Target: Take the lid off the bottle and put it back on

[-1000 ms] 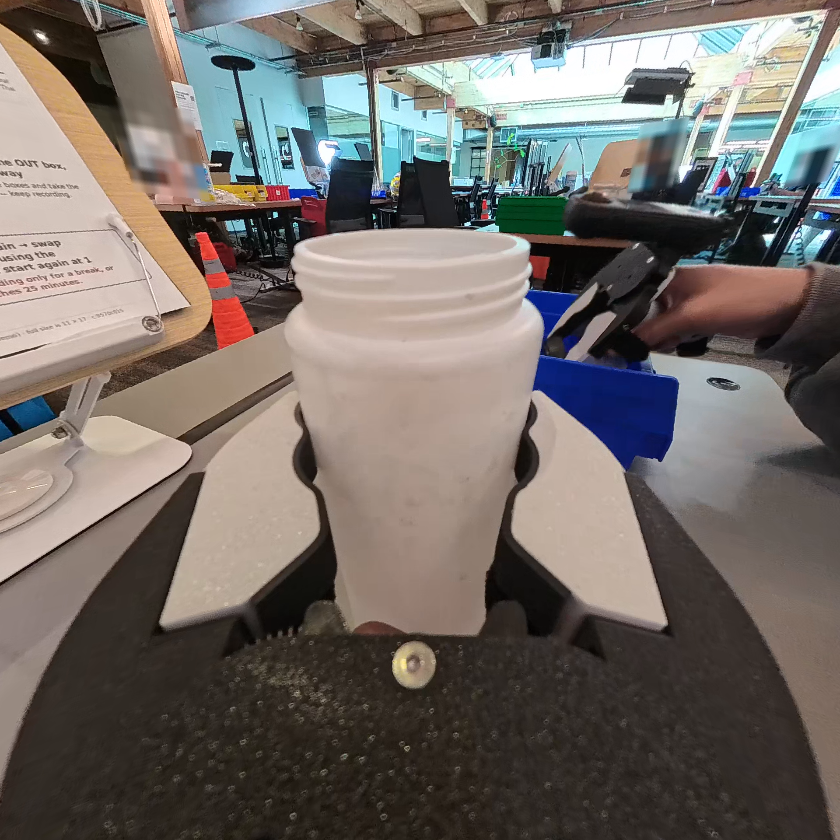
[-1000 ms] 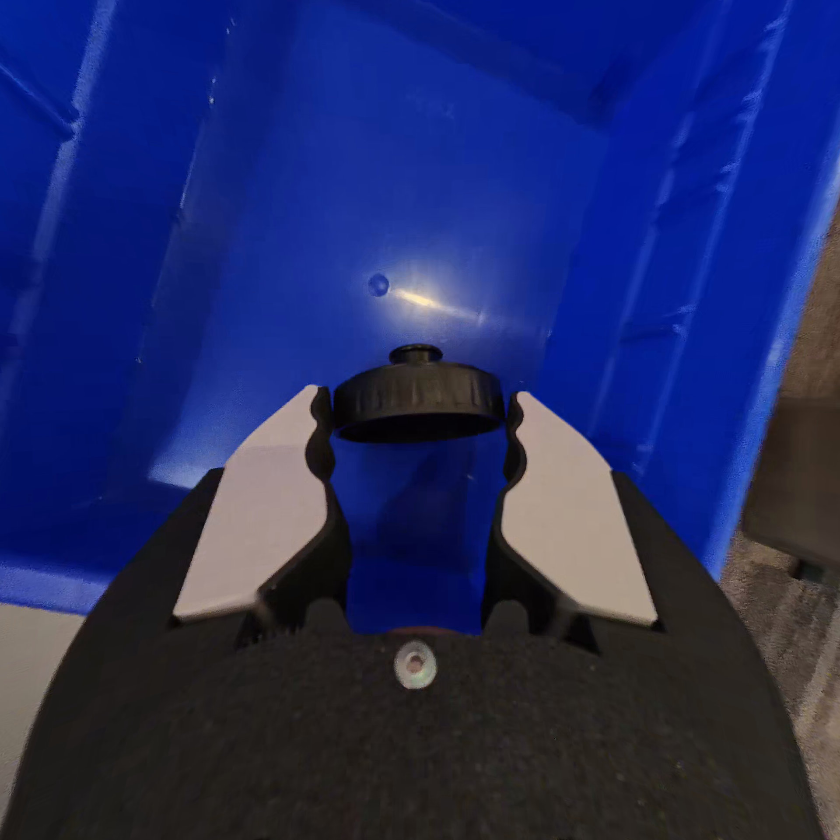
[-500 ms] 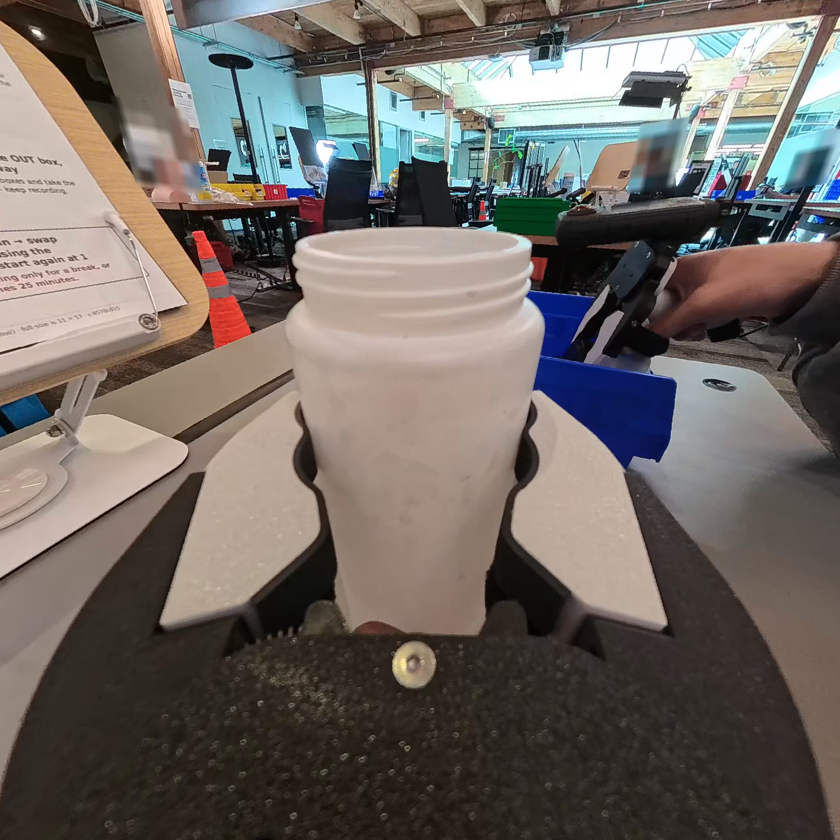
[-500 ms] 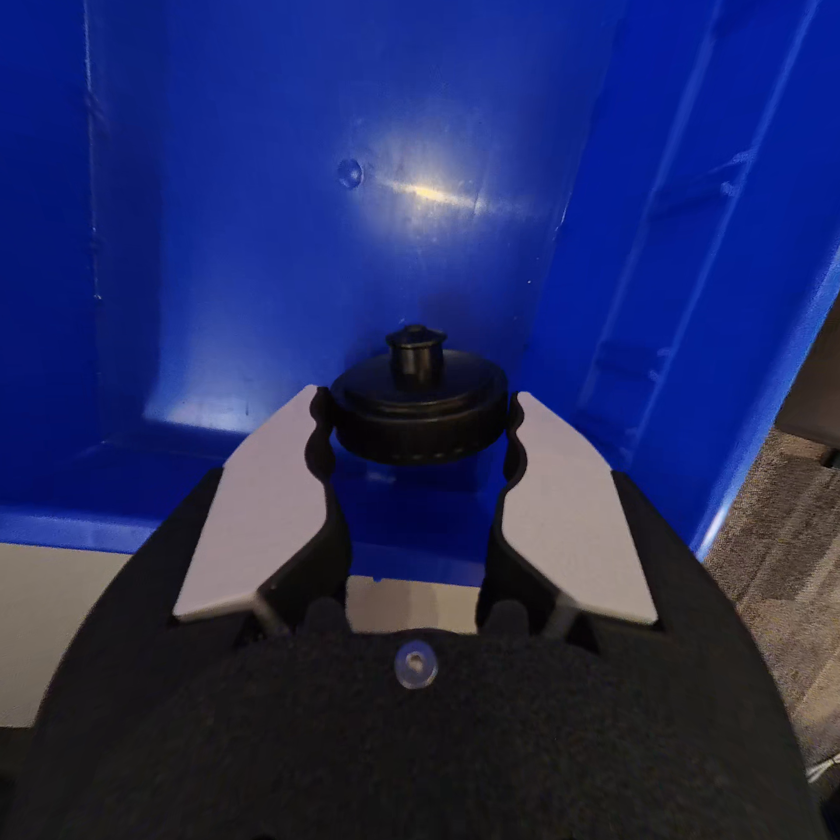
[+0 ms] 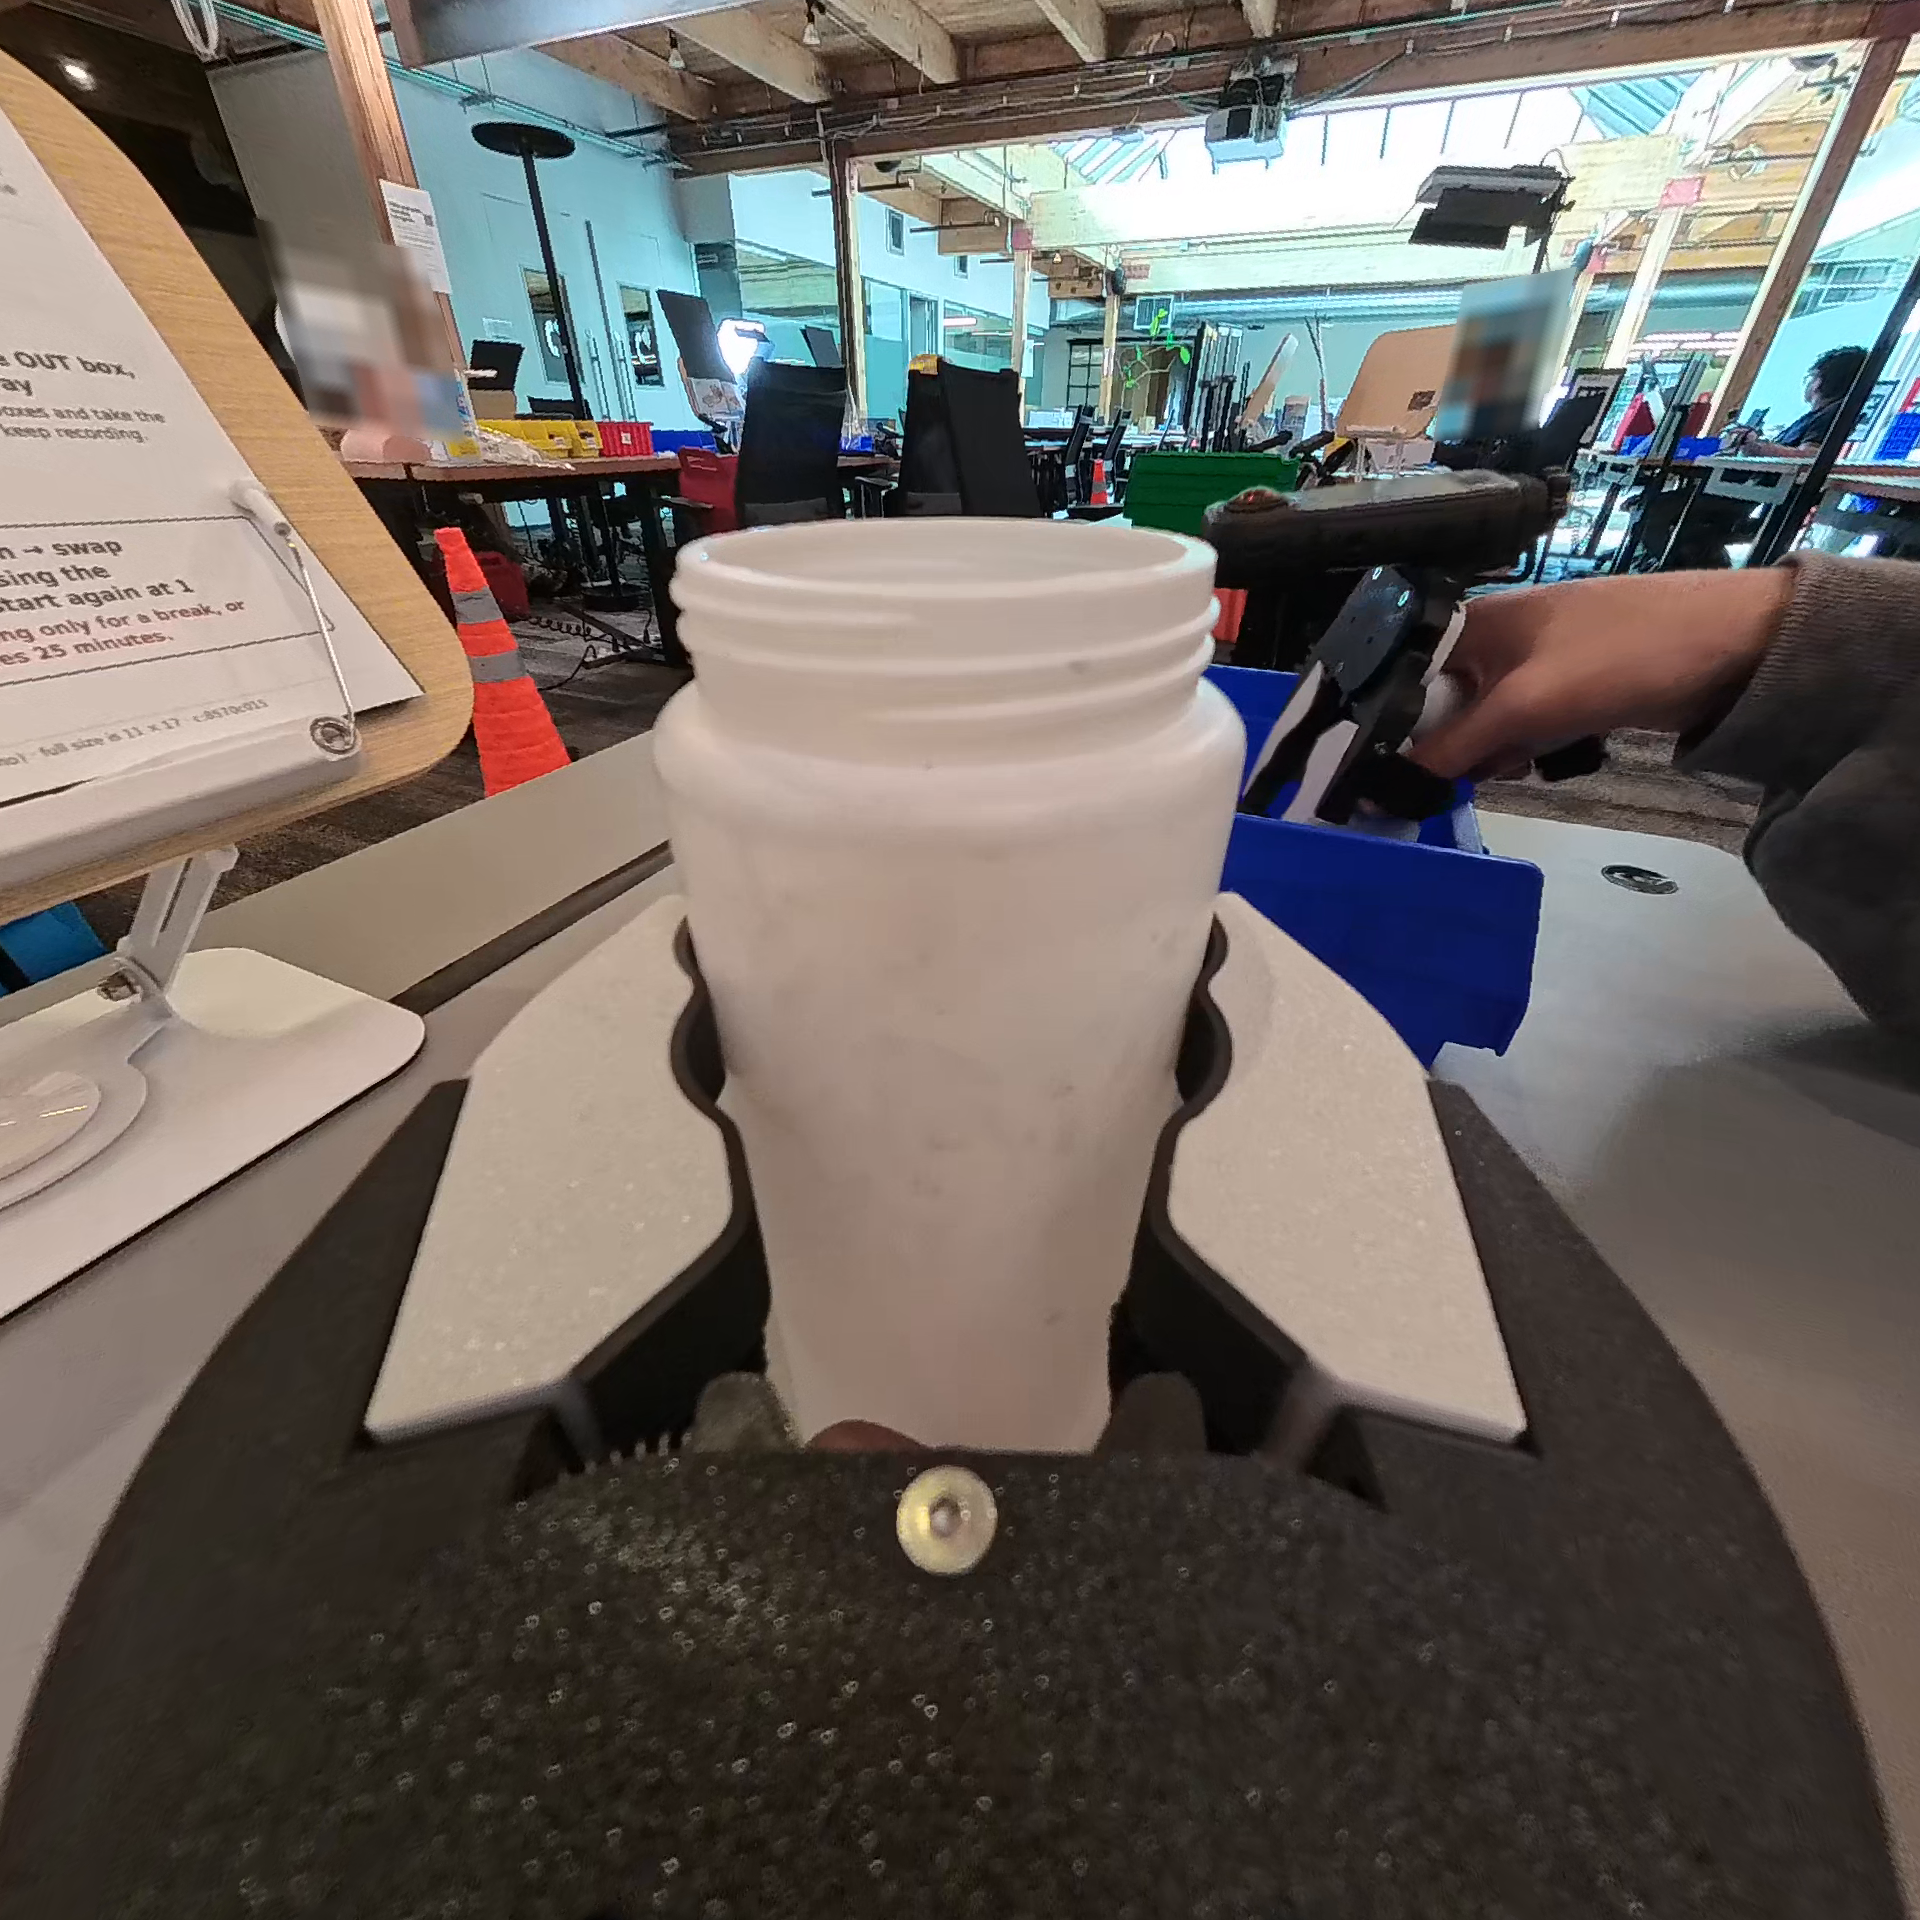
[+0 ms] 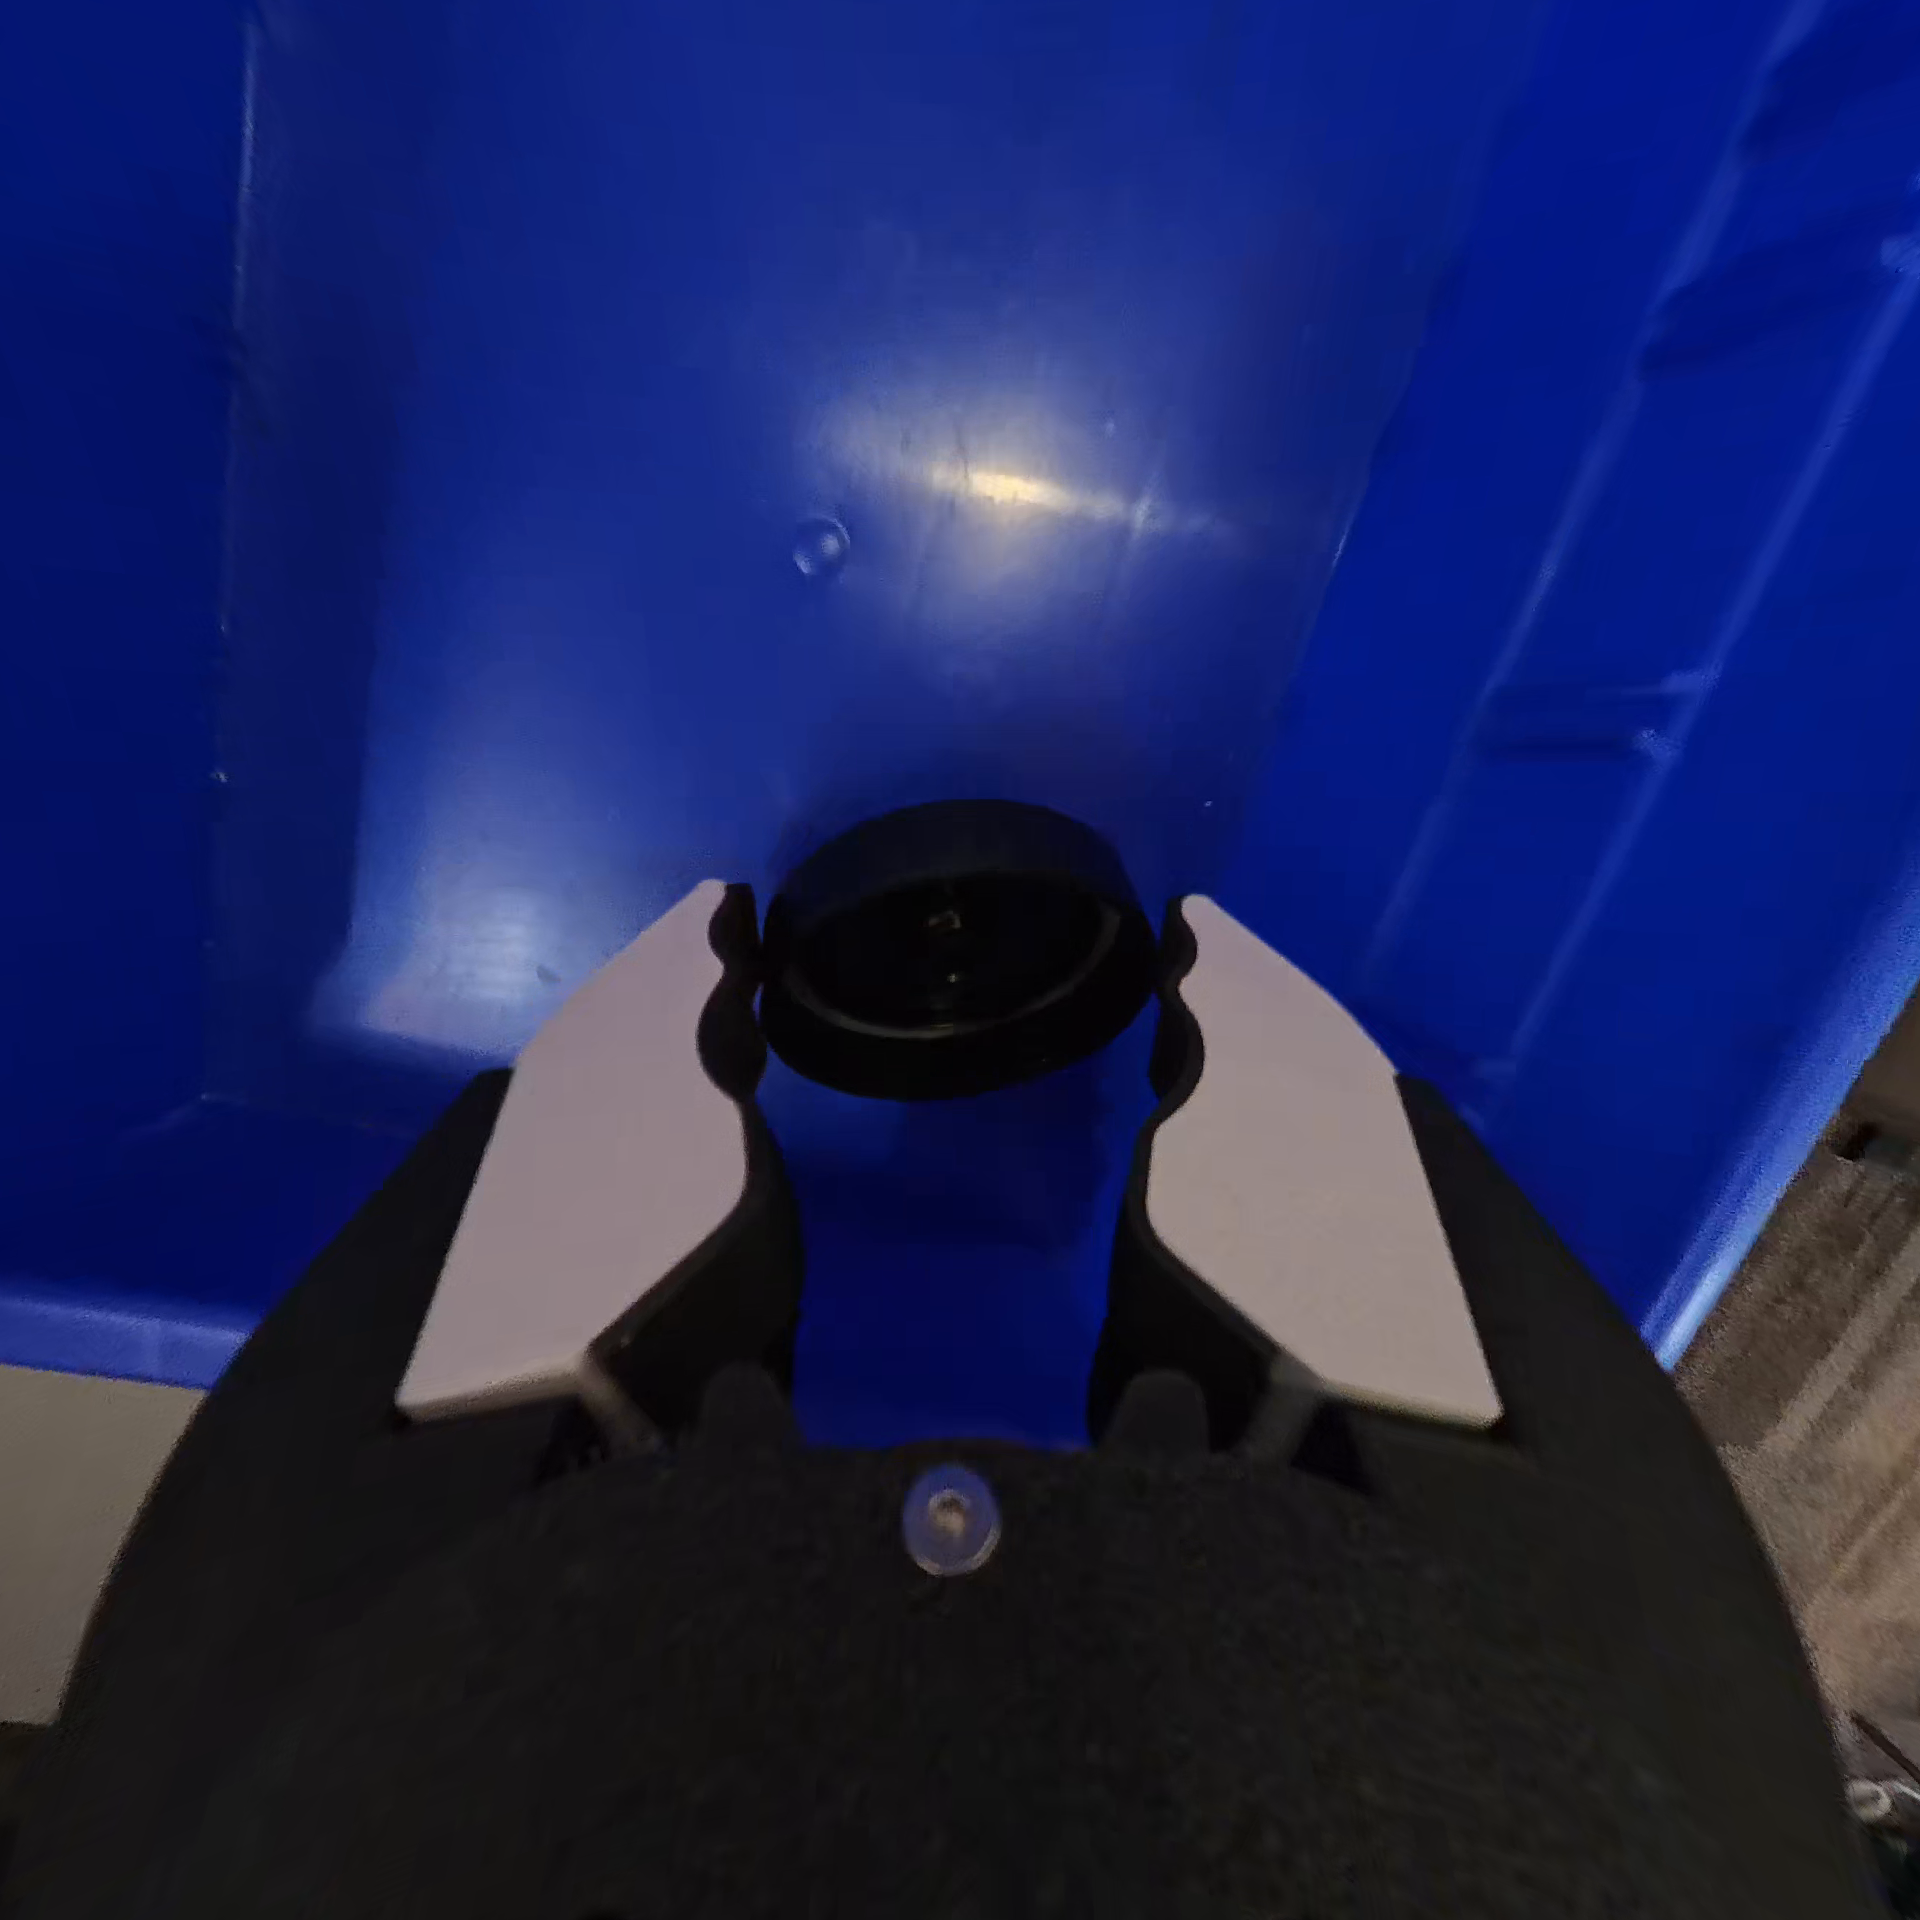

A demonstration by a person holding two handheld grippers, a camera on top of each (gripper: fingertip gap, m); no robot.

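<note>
Left wrist view: left gripper (image 5: 945, 1049) clenched around the white bottle (image 5: 948, 935), centre frame, upright over the grey table (image 5: 1662, 1122), threaded mouth bare. Right wrist view: right gripper (image 6: 956, 961) grasping the black lid (image 6: 958, 948) at its fingertips, centre frame, over the blue bin (image 6: 520, 416), underside tilted toward the camera.

Risk, judged: the hold is at the very tips; a tilted lid could slip into the bin or cross-thread on the mouth.
</note>
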